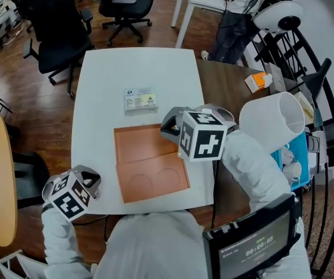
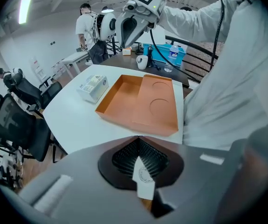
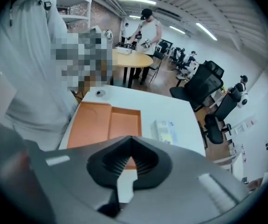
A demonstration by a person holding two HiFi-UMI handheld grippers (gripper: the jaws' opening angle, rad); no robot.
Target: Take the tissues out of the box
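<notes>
The tissue pack (image 1: pixel 140 99) is seen lying on the white surface (image 1: pixel 100 115) just beyond the open orange box (image 1: pixel 136 145) (nothing is seen inside), so removal is judged done. The left gripper (image 2: pixel 138 138) and right gripper (image 3: pixel 131 138) are held with jaws closed on nothing.

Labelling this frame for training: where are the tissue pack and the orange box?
tissue pack (image 1: pixel 140 99), head view, middle of its printed top.
orange box (image 1: pixel 139 148), head view, bare floor of its far half.
</notes>
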